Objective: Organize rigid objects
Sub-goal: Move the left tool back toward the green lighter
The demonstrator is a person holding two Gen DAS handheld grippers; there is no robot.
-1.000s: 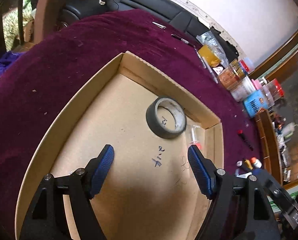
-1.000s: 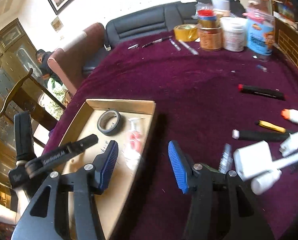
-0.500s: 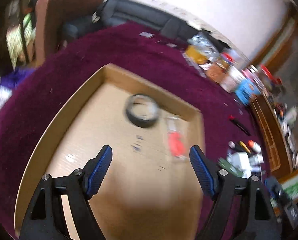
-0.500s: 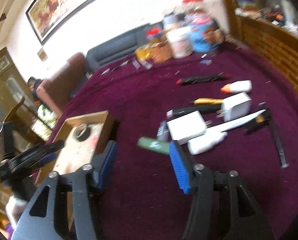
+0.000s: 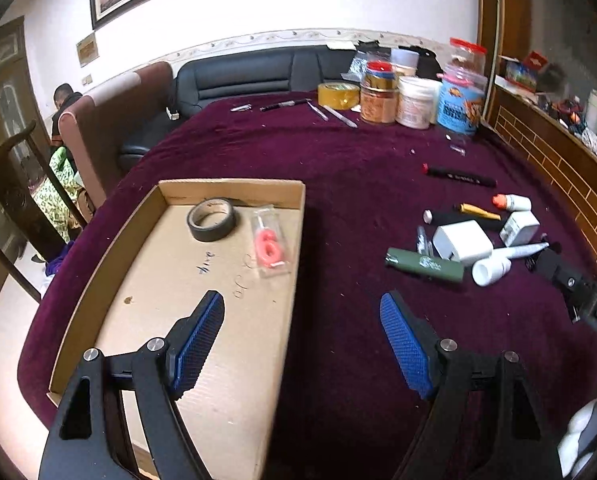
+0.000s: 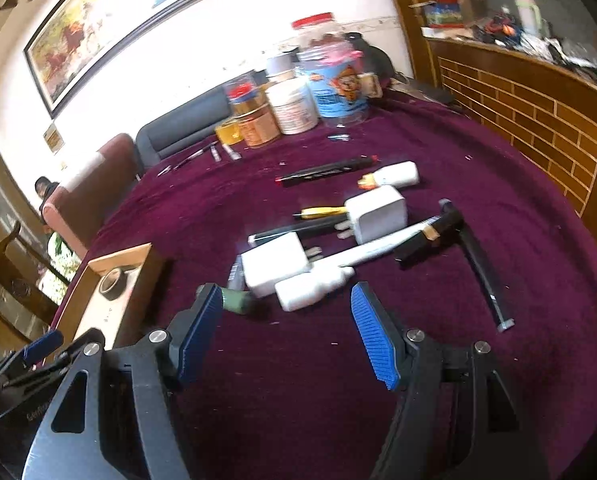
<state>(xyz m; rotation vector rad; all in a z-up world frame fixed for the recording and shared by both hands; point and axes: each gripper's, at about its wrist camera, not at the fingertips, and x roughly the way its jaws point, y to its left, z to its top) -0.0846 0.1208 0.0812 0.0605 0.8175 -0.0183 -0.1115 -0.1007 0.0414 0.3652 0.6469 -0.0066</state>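
A shallow cardboard tray lies on the purple table and holds a black tape roll and a packet with a red piece. My left gripper is open and empty above the tray's right edge. To the right lies a pile: a dark green tube, white chargers, a white bottle, markers and pens. My right gripper is open and empty just in front of the white bottle and the green tube. The tray also shows in the right wrist view.
Jars, tubs and a yellow tape roll stand at the table's far side with pens beside them. A black marker lies alone. A sofa and chair stand behind the table, a wooden ledge to the right.
My left gripper has pulled back and swung right from over the tray's inside to its right edge. My right gripper has moved right, from beside the tray to the pile of objects.
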